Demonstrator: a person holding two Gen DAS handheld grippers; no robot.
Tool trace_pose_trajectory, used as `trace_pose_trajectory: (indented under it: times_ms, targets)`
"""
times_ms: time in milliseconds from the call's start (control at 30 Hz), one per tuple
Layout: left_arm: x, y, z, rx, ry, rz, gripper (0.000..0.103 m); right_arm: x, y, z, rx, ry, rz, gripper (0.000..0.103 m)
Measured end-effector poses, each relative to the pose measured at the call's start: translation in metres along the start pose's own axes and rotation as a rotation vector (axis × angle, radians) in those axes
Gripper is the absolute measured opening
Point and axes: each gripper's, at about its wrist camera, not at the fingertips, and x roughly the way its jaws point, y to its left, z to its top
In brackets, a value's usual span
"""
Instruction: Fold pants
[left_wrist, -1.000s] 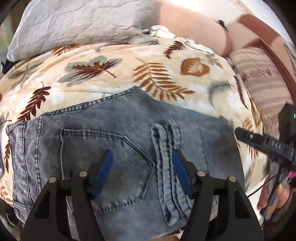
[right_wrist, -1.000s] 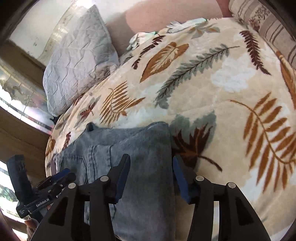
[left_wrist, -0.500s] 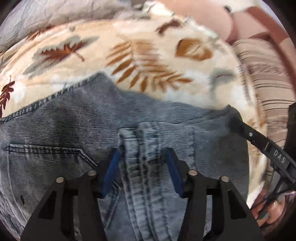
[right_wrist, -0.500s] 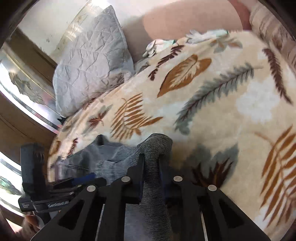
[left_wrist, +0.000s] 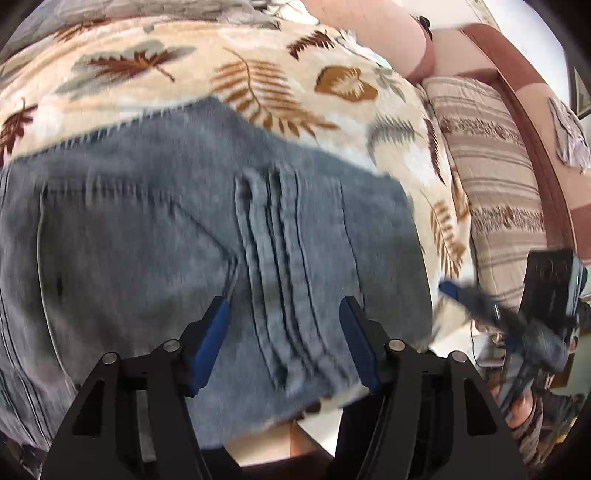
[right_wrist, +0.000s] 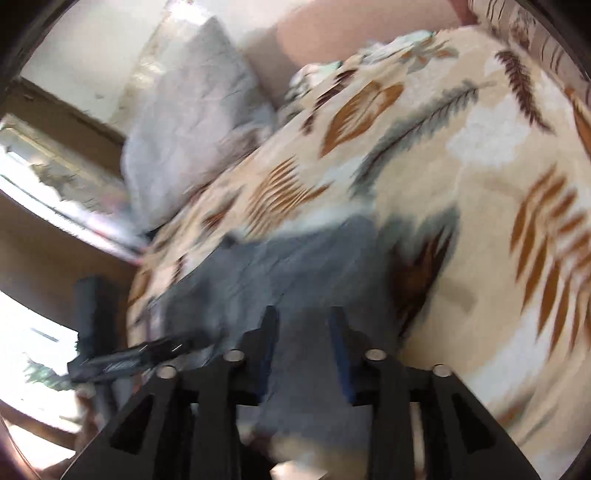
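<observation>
Grey-blue jeans (left_wrist: 147, 240) lie folded on a leaf-print bedspread (left_wrist: 258, 74), back pocket and stacked leg hems facing up. My left gripper (left_wrist: 284, 317) hovers over the hems; its jaws are opening and the pads do not touch the denim. In the blurred right wrist view the jeans (right_wrist: 295, 266) lie under my right gripper (right_wrist: 303, 321), whose jaws are also opening, with cloth below the gap but not pinched. One of the right gripper's fingers (left_wrist: 465, 295) shows off the jeans' right edge.
A grey quilted pillow (right_wrist: 192, 110) leans at the head of the bed. A striped cushion (left_wrist: 491, 166) and a brown wooden frame (left_wrist: 535, 122) bound the right side. A hand (left_wrist: 528, 406) grips the right tool. The bed's near edge is just below the jeans.
Half a second ago the right gripper was shut on a raised fold of denim; now its jaws are apart and the cloth lies flat. The left jaws narrowed over the hems, then widened.
</observation>
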Motion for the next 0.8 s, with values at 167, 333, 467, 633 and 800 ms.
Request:
trace_pose_trajectory:
  times_ms: [167,333,467,633,800]
  targets:
    - [0.013,-0.001,-0.003,-0.032,0.061,-0.042,0.064,0.023,0.01,-0.052,0.063,0.144,0.099,0.052]
    - [0.035,-0.005,0.0,-0.074,0.126,-0.058,0.07,0.051,-0.008,-0.059,0.228,0.156,0.134,0.052]
    - [0.034,-0.011,0.007,-0.079,0.098,-0.088,0.04,0.065,-0.024,-0.058,0.364,0.122,0.154,0.05]
    - [0.013,-0.002,0.009,-0.102,0.051,-0.115,0.024,0.068,-0.005,-0.055,0.335,0.111,0.202,0.01]
    - [0.001,0.023,0.002,-0.133,-0.012,-0.028,0.024,0.095,0.021,-0.063,0.249,0.216,0.223,0.01]
